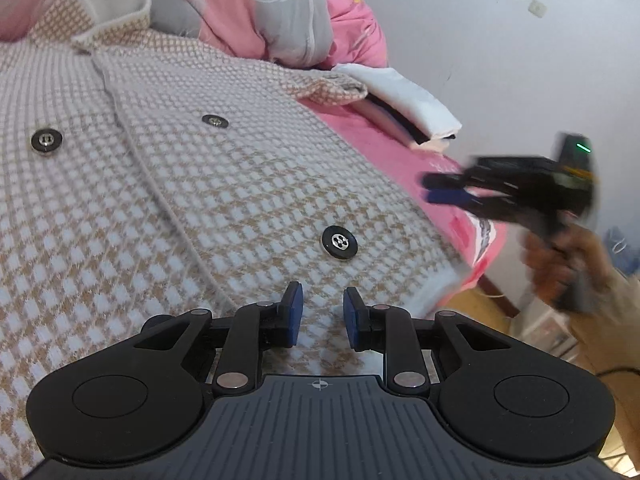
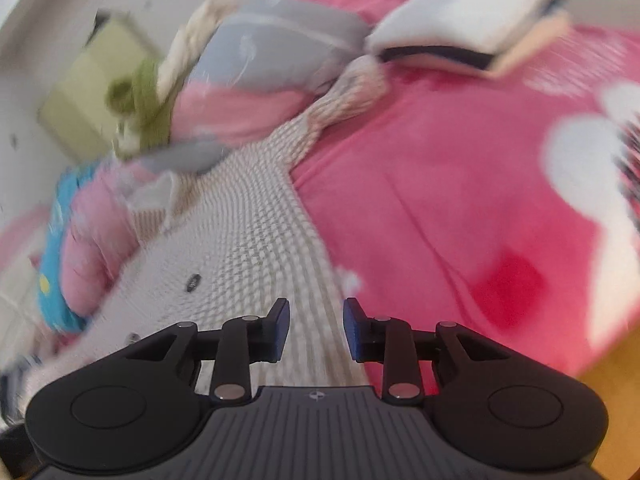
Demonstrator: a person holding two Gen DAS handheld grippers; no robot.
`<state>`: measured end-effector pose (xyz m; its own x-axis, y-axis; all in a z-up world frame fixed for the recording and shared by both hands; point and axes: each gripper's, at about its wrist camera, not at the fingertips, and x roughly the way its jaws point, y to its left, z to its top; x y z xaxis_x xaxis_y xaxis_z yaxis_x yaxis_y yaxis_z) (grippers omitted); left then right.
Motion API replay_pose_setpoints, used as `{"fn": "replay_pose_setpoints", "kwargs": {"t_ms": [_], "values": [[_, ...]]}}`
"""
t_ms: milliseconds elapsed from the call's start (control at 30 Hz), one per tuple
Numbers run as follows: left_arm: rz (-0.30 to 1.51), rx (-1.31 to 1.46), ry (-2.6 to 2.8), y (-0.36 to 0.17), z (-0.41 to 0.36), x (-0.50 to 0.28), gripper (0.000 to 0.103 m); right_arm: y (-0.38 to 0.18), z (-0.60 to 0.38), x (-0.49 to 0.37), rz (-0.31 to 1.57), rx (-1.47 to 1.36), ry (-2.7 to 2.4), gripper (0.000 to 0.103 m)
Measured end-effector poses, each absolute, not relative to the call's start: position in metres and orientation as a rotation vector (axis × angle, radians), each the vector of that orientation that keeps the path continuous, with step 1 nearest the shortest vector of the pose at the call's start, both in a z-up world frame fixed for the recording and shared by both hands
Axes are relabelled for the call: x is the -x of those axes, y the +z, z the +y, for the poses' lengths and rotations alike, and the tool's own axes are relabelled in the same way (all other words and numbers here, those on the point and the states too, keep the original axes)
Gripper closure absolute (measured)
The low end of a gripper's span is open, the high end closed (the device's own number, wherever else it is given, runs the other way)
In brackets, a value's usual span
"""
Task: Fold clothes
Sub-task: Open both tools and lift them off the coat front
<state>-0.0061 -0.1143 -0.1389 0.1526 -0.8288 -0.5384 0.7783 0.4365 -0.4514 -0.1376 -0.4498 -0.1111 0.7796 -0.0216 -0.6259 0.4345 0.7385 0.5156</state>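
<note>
A beige-and-white houndstooth coat [image 1: 208,168] with black buttons [image 1: 340,242] lies spread flat on a pink bed, collar [image 1: 108,12] at the far end. My left gripper [image 1: 322,314] hovers open just above the coat's near hem, nothing between its blue pads. In the left wrist view my right gripper [image 1: 436,190] shows blurred at the right, held by a hand above the bed's edge beside the coat. In the blurred right wrist view the right gripper [image 2: 316,326] is open over the coat's right edge [image 2: 256,256], with its sleeve [image 2: 340,100] stretching away.
A pink bedsheet [image 2: 460,184] covers the bed. A rolled pink-and-grey quilt [image 1: 280,12] lies beyond the collar. A stack of folded white clothes [image 1: 404,100] sits at the far right of the bed. The bed edge and wood floor [image 1: 476,304] lie to the right.
</note>
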Motion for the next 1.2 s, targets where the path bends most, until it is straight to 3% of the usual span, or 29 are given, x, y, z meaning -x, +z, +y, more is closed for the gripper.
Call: {"fn": "replay_pose_setpoints", "kwargs": {"t_ms": [233, 267, 300, 467, 600, 667, 967, 1100, 1200], "values": [[0.827, 0.094, -1.175, -0.144, -0.112, 0.003, 0.081, -0.116, -0.452, 0.071, 0.757, -0.554, -0.216, 0.072], [0.828, 0.095, -1.177, -0.144, -0.113, 0.002, 0.081, -0.115, -0.448, 0.069, 0.764, -0.516, -0.222, 0.078], [0.828, 0.094, -1.179, -0.145, -0.113, 0.001, 0.081, -0.112, -0.443, 0.067, 0.769, -0.478, -0.228, 0.096], [0.817, 0.066, -1.184, -0.143, -0.113, 0.003, 0.081, -0.090, -0.422, 0.068, 0.694, -0.280, -0.299, 0.098], [0.810, 0.053, -1.181, -0.143, -0.111, 0.006, 0.081, -0.117, -0.409, 0.051, 0.739, -0.019, -0.398, 0.103], [0.810, 0.051, -1.178, -0.142, -0.110, 0.006, 0.081, -0.139, -0.407, 0.044, 0.756, 0.191, -0.505, 0.103], [0.813, 0.050, -1.167, -0.141, -0.111, 0.006, 0.081, -0.075, -0.383, 0.122, 0.574, 0.044, -0.131, 0.100], [0.811, 0.052, -1.160, -0.141, -0.110, 0.007, 0.081, -0.098, -0.380, 0.147, 0.678, 0.104, -0.064, 0.100], [0.808, 0.050, -1.158, -0.140, -0.110, 0.008, 0.081, -0.114, -0.401, 0.156, 0.730, 0.124, -0.196, 0.094]]}}
